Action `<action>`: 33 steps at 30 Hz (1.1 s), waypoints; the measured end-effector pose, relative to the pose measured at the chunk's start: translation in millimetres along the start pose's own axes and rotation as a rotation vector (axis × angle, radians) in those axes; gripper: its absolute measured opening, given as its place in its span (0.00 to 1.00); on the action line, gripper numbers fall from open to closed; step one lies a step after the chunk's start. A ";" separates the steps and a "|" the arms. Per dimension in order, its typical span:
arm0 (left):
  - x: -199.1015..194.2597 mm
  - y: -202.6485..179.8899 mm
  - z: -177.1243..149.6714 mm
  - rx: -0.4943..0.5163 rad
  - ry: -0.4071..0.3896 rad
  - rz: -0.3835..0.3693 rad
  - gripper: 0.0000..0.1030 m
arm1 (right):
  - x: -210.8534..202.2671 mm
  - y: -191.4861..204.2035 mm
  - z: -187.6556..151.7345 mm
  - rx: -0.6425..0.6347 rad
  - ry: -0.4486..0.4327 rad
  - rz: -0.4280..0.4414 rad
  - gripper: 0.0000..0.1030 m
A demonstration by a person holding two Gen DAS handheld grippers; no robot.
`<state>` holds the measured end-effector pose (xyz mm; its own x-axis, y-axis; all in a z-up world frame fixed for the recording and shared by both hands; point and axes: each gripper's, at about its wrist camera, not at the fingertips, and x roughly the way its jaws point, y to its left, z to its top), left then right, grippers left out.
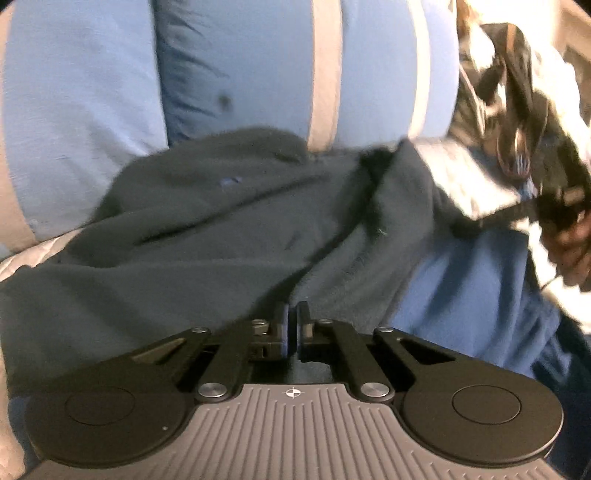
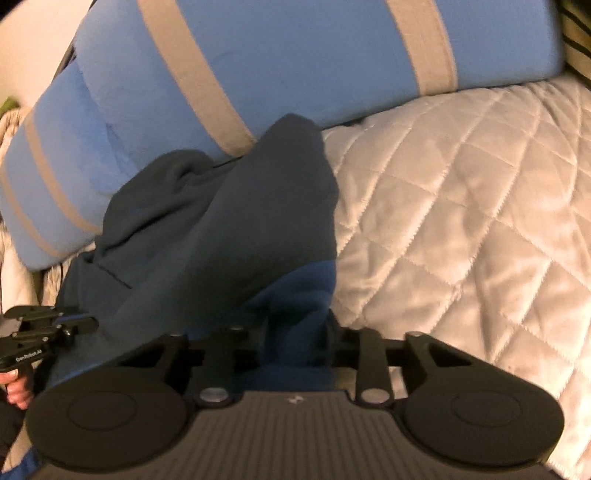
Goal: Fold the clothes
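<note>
Both tools (image 1: 291,325) (image 2: 295,332) clamped on garment (image 1: 221,229)

a big blue pillow (image 2: 295,62) with tan stripes lies along the back of the bed, resting on a pale quilted bedspread (image 2: 461,229); a striped cushion (image 2: 576,33) sits at its far end.

Dark navy fleece garment (image 2: 221,221) rumpled on quilted cover, against striped pillows.

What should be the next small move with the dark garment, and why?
Probably draw the two grippers apart to stretch the dark garment flat on the quilted cover. The left gripper is shut on its edge, the right gripper has cloth between its fingers, and the garment lies bunched against the blue striped pillow.
</note>
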<state>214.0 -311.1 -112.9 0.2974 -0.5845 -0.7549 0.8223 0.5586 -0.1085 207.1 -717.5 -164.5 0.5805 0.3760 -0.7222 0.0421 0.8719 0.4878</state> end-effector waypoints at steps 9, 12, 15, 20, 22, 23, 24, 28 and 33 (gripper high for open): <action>-13.0 -5.9 6.9 -0.020 0.050 0.108 0.43 | -13.6 15.6 1.5 -0.079 -0.040 -0.106 0.76; -43.0 -1.6 10.3 -0.079 0.000 0.168 0.58 | -41.0 27.7 0.7 -0.168 -0.091 -0.137 0.93; -84.5 4.3 9.7 -0.177 -0.052 0.234 0.78 | -73.7 43.7 -3.0 -0.230 -0.138 -0.180 1.00; -149.1 3.0 -1.1 -0.252 -0.061 0.305 0.83 | -122.7 66.4 -13.7 -0.298 -0.136 -0.263 1.00; -173.3 -1.6 -4.3 -0.268 -0.059 0.308 0.83 | -145.7 73.3 -18.6 -0.315 -0.140 -0.278 1.00; -185.4 -3.8 -5.9 -0.275 -0.057 0.309 0.83 | -157.0 76.1 -20.0 -0.319 -0.143 -0.269 1.00; -197.5 -6.1 -7.5 -0.283 -0.056 0.310 0.83 | -168.4 78.9 -21.2 -0.322 -0.145 -0.259 1.00; -246.2 -20.5 -4.5 -0.282 -0.091 0.336 0.83 | -218.3 89.2 -21.8 -0.323 -0.170 -0.200 1.00; -307.0 -40.2 2.8 -0.270 -0.150 0.373 0.83 | -287.7 107.3 -16.9 -0.367 -0.265 -0.169 1.00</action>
<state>91.0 -155.8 125.0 0.6311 -0.3823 -0.6750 0.4970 0.8673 -0.0266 30.8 -726.8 87.4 0.7793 0.1683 -0.6036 -0.1081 0.9849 0.1351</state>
